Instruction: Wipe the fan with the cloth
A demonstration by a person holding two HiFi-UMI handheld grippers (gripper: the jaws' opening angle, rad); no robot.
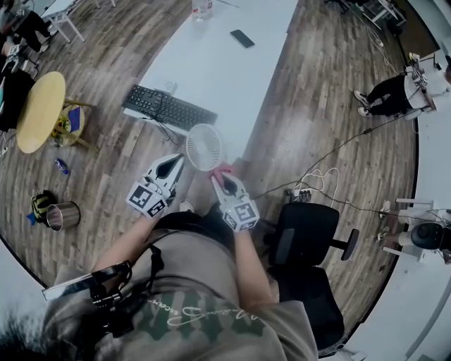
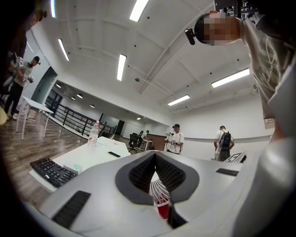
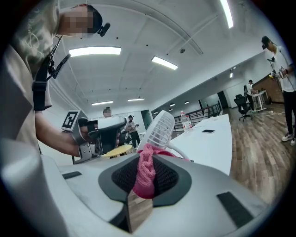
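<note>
Right now the left gripper [image 2: 155, 155] has its fingers pressed together with nothing pinched between them. The small white fan [image 1: 204, 147] stands just past their tips and slightly to the right, at the near end of a long white table [image 1: 232, 70]. The right gripper [image 3: 147, 152] pinches a pink cloth [image 3: 144, 176], which bunches up beyond the fingertips and sits close against the fan's lower edge. Whether it touches the grille cannot be told.

A black keyboard [image 1: 169, 108] lies on the table ahead of the left fingers and off to their left. Far ahead of both pairs of fingers, a dark phone [image 1: 242, 38] and a clear bottle [image 1: 201, 7] rest on the same white top.

Around the table runs a wood-plank floor [image 1: 317, 106]. A round yellow table [image 1: 40, 111] and a metal bin [image 1: 62, 216] stand well to the left of the left fingers. A black office chair [image 1: 306, 247] sits to the right of the right fingers and behind them, with a power strip [image 1: 299, 192] and loose cables nearby. Both gripper views show white walls, long ceiling lights and several people standing farther off.
</note>
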